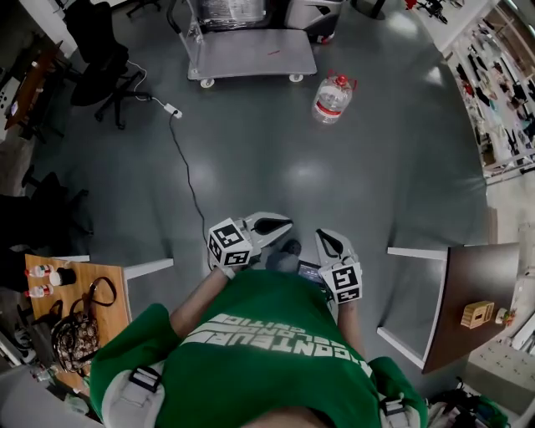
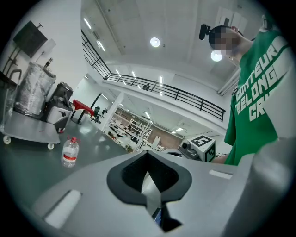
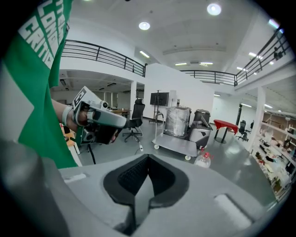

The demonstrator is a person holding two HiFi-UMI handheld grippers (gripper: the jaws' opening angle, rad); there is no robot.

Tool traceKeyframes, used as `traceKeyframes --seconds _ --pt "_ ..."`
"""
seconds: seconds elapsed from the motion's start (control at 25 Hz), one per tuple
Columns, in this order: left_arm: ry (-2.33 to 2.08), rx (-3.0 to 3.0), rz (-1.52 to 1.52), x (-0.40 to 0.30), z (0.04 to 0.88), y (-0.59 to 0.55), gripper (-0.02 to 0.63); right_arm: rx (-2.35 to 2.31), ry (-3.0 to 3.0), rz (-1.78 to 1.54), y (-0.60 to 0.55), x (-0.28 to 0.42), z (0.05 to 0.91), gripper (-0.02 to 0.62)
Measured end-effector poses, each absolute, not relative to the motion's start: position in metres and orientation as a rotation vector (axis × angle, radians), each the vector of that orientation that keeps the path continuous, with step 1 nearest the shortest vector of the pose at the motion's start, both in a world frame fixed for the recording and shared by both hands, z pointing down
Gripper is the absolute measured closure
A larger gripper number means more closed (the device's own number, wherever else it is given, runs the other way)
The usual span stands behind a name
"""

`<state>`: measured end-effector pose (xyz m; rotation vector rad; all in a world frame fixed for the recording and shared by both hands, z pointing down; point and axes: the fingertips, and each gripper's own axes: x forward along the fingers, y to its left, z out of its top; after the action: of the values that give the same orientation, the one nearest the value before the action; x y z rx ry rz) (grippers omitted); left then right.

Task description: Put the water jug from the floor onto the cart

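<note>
Grey polished floor (image 1: 334, 184) fills most of the head view, and on it the task looks barely begun: the water jug (image 1: 332, 99), clear with a red cap and label, stands upright on the floor in the upper middle of the frame, just right of the cart (image 1: 251, 52) and not touching it. The cart's flat grey deck lies bare at its near end, with a film-wrapped bundle (image 1: 232, 10) at the far end, so there appears to be room for the jug. Both tools sit low in the frame, close to the person's green shirt (image 1: 267, 334) and well apart from the jug. The left gripper (image 1: 284, 224) and the right gripper (image 1: 322, 236) each have their jaws pressed together with nothing between them. Everything is left to do, as I judge it: reach the jug, take hold, lift it and set it on the deck. The floor looks smooth, level and slightly glossy, with ceiling lights reflected in it. The room is a large open hall with white walls and a railed upper gallery, seen in both gripper views. A dark brown table (image 1: 476, 284) stands at the right edge, a wooden table (image 1: 84, 284) at lower left, a black office chair (image 1: 100, 50) at upper left, and a thin cable (image 1: 188, 167) crosses the floor from a power strip (image 1: 173, 109).
</note>
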<state>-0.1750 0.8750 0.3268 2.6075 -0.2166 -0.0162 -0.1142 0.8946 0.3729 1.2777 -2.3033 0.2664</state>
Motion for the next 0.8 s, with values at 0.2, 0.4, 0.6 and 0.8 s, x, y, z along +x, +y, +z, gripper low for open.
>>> traceKeyframes --seconds 0.2,0.4,0.6,0.8 --pt "-0.186 2.615 0.024 -0.148 0.337 0.865 0.597 1.270 -2.321 0.229 0.876 -0.094 0.370 0.601" --pt "-0.236 2.561 0.040 -0.135 0.353 0.847 0.597 1.261 -2.310 0.264 0.871 -0.077 0.382 0.603" --pt "-0.251 2.612 0.032 -0.105 0.333 0.820 0.598 1.312 -2.313 0.253 0.854 -0.045 0.364 0.603" --pt "-0.200 2.616 0.004 -0.071 0.330 0.800 0.598 1.344 -2.277 0.231 0.845 -0.006 0.368 0.603"
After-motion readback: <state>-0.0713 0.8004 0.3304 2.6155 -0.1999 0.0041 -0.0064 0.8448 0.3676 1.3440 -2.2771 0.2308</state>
